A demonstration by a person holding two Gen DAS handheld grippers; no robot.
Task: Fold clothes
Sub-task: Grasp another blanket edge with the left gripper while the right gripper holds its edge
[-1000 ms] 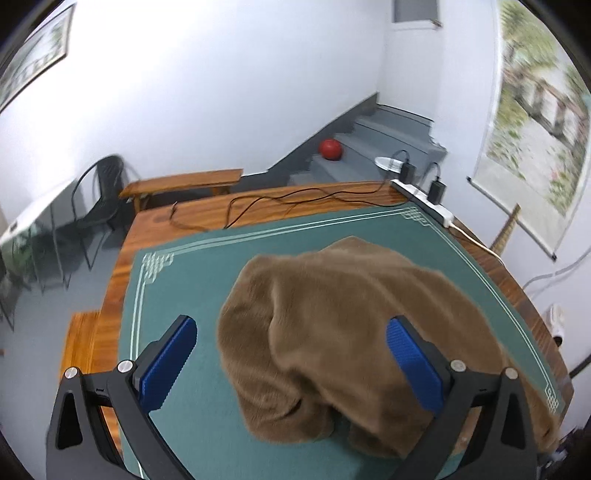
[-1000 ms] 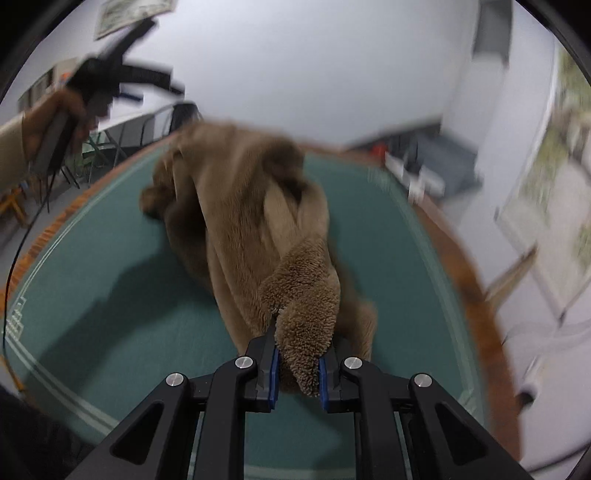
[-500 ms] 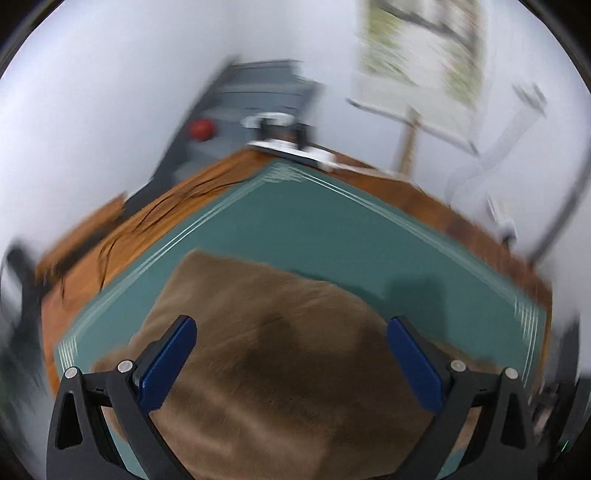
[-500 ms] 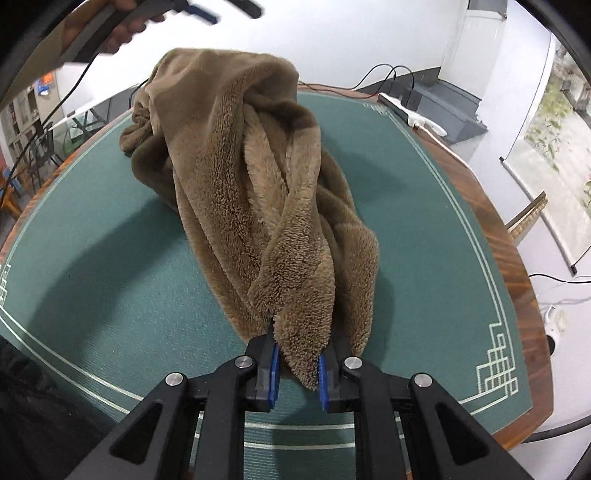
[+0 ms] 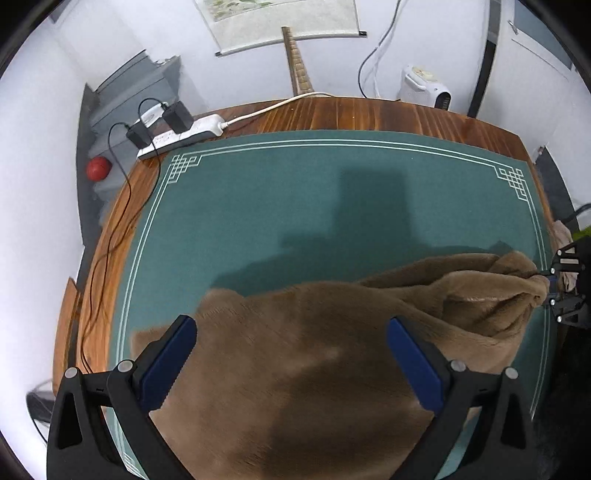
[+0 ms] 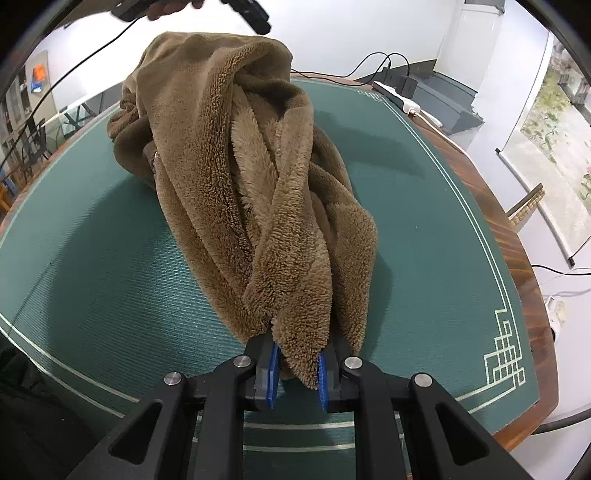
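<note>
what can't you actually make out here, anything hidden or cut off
- Brown fleece garment: bunched, so its type and sleeves are hidden by its own folds in the right wrist view.
- Its near part: cut off by the left wrist view's bottom edge.
- Left gripper: cut off by the right view's top edge.

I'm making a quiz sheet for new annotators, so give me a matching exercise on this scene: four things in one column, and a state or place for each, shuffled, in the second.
Things:
1. left gripper
2. right gripper
3. brown fleece garment
4. white power strip

States or places:
A. on bare wood at the table's far corner
B. bunched on the green mat
C. fingers wide apart, holding nothing
D. clamped on a fleece edge

Pairs: 1-C, 2-D, 3-B, 4-A
</note>
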